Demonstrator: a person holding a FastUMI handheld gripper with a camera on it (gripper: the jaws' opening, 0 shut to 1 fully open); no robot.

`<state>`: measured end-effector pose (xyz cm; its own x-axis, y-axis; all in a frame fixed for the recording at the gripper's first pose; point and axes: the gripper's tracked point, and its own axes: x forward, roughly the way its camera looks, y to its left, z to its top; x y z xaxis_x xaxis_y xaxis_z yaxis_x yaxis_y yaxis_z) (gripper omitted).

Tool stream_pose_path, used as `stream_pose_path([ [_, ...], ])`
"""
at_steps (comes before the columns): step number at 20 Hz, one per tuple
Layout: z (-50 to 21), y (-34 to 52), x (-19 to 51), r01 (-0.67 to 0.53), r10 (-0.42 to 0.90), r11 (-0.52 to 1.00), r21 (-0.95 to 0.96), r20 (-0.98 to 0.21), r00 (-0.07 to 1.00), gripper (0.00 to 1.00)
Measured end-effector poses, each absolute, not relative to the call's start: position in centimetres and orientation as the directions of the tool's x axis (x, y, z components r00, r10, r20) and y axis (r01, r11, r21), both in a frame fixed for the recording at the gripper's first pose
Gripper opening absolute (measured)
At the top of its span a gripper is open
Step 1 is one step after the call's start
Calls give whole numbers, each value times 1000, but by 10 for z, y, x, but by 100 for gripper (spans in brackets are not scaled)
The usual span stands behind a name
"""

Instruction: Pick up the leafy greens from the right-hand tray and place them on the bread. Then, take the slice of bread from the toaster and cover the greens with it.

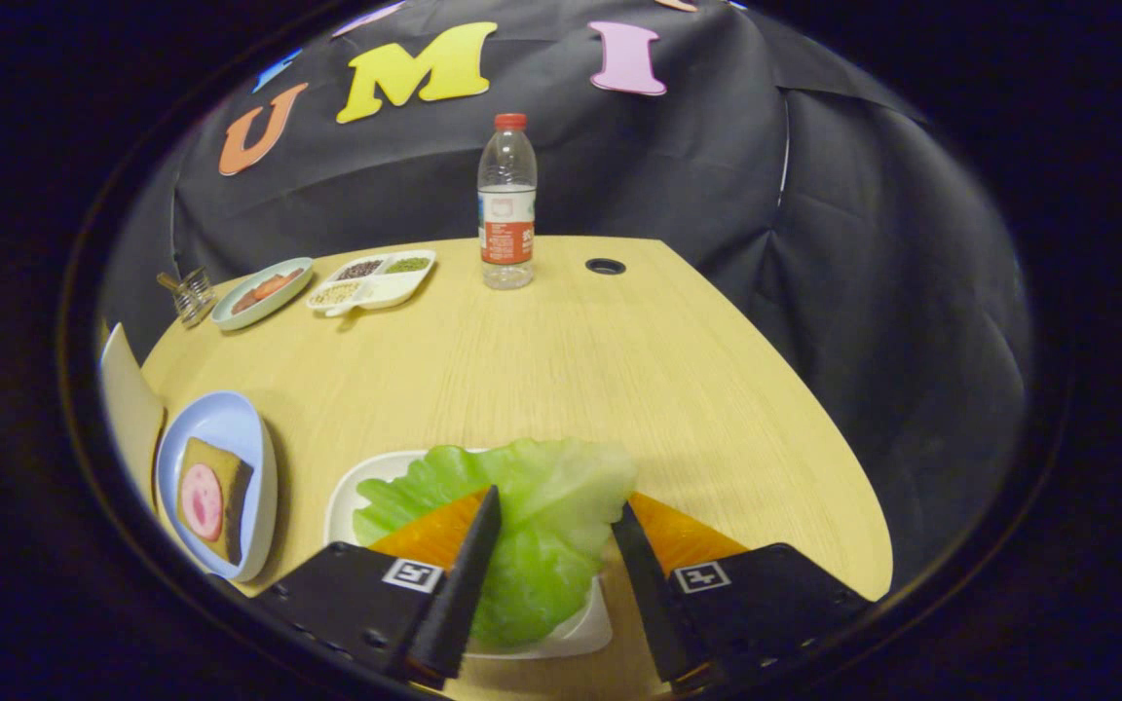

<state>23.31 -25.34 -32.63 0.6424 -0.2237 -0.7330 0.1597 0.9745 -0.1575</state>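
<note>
Step one is underway: tongs (553,526) are hovering over the leafy greens (522,516), fingers spread apart, one tip on each side of the leaf, not pinching yet. Greens are lying in the white tray (352,492) directly between and just under the fingers, spilling toward 12 o'clock past the tips. Hard to tell whether the tips are touching the leaf or riding just above it.

Next move is calling for a drop and a squeeze on the leaf's middle, then a carry toward 9 o'clock, where the bread (210,497) is sitting on a blue plate (230,419) with a pink slice on top. Leaf looks floppy, so a shallow pinch is probably risking a slip.

Far across the surface (571,360), a water bottle (506,204) is standing at 12 o'clock; a divided dish (376,282) and an oval plate (264,290) are sitting near 11.
</note>
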Motion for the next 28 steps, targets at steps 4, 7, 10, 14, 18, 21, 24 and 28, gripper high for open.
stream_pose_path([
  [4,-321,-262,227,190,-274,962,-198,-709,650,29],
  [7,-305,-269,219,213,-305,952,-218,-666,681,12],
  [10,-279,-273,210,258,-345,939,-229,-602,720,0],
  [14,-250,-257,193,247,-321,947,-205,-566,759,0],
  [18,-225,-237,174,238,-306,952,-194,-529,792,0],
  [21,-208,-220,162,233,-289,957,-172,-501,816,0],
  [24,-195,-204,148,227,-282,959,-169,-480,831,0],
  [28,-181,-172,131,220,-267,963,-152,-469,842,0],
])
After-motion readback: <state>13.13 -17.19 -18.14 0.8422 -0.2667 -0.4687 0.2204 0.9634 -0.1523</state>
